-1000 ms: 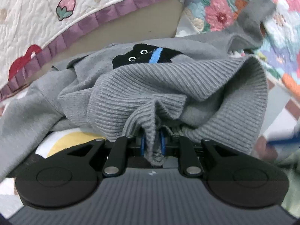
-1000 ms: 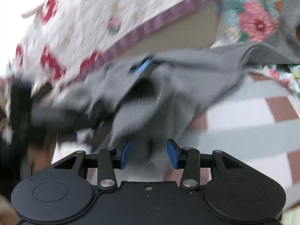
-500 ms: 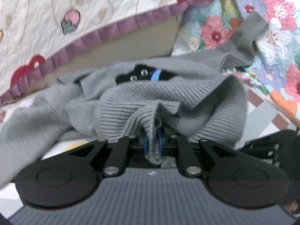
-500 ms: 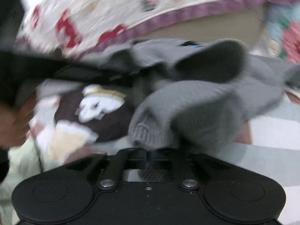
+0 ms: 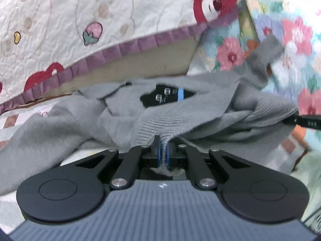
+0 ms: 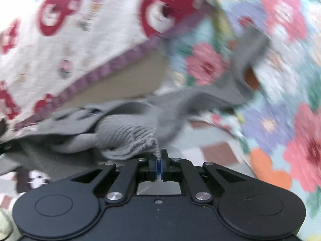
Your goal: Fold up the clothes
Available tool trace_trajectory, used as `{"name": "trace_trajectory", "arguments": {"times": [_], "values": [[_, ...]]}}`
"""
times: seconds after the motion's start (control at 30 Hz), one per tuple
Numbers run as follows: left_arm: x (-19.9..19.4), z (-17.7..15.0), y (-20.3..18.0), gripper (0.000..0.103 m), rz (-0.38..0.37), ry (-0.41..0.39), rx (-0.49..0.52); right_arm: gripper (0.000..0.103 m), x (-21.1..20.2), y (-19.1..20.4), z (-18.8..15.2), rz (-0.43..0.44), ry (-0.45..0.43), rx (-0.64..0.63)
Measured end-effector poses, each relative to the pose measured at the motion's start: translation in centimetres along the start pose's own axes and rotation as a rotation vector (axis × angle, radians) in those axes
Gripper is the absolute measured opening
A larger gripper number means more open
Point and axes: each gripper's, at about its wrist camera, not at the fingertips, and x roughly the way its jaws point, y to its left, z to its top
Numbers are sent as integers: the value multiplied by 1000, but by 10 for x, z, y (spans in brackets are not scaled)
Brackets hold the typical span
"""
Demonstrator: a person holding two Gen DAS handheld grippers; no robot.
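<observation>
Grey sweater (image 5: 124, 124) pinched at its ribbed hem by both my grippers, stretched between them over a patchwork bed cover (image 6: 216, 152).

My left gripper (image 5: 163, 150) is clamped on a bunch of hem; my right gripper (image 6: 159, 163) grips another bunch, its jaws nearly touching. The sweater's black cat patch (image 5: 166, 97) faces up, one sleeve (image 5: 264, 54) trailing onto a flowered quilt (image 5: 297, 30). A white strawberry quilt (image 5: 60, 20) with purple trim hangs behind. A second ago my right jaws stood apart around the cloth; now they are shut.
</observation>
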Motion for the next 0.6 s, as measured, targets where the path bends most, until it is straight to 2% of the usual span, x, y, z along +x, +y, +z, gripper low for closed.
{"name": "trace_trajectory", "arguments": {"times": [0.13, 0.2, 0.23, 0.3, 0.4, 0.53, 0.6], "values": [[12, -18, 9, 5, -24, 67, -79, 3, 27, -8, -25, -124, 74, -74], [15, -25, 13, 5, -37, 94, -92, 3, 45, -17, -38, -134, 142, -57], [16, -29, 15, 5, -43, 107, -98, 3, 50, -23, -43, -119, 161, -5], [18, -35, 19, 6, -53, 126, -105, 4, 47, -30, -46, -78, 143, 66], [21, -42, 24, 6, -82, 151, -140, 11, 39, -25, -46, -51, 114, -4], [35, -49, 26, 6, -99, 225, -200, 11, 35, -26, -46, 12, 113, 6], [44, -51, 32, 6, -137, 308, -287, 12, 32, -21, -47, 125, 139, -24]]}}
